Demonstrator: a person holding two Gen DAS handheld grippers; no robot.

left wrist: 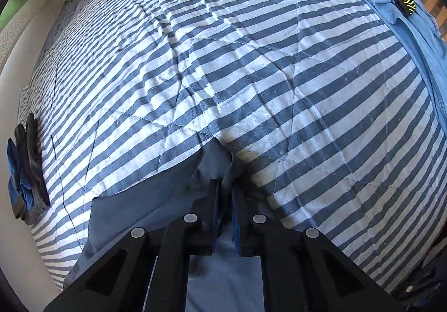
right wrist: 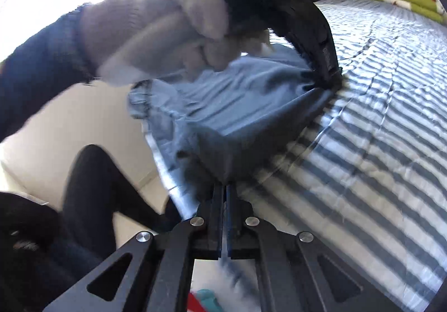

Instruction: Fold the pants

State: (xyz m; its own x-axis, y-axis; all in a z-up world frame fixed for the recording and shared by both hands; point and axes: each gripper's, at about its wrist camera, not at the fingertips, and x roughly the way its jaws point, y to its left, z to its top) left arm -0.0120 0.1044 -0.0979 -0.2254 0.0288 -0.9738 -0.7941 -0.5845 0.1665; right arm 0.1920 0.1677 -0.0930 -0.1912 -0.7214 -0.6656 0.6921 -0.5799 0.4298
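left claw (left wrist: pixel 225 189): clenching on a corner of the pants (left wrist: pixel 156 200), fabric bunching between its fingers.
right claw (right wrist: pixel 224 189): pinching another corner of the pants, fingers pressed together.
pants: grey-blue, hanging stretched between both claws just above the near edge of the bed (left wrist: pixel 251 66).
gloved hand (right wrist: pixel 156 29): gripping the left claw's handle.
clothes pile (left wrist: pixel 396 4): lying at the bed's far right.

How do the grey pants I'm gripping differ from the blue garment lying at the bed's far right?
The grey pants are slate grey and pinched in the left gripper; the blue garment is lighter denim blue and untouched. The pants are lifted at the near edge; the blue garment lies flat with dark clothing on it. Both rest on the striped quilt.
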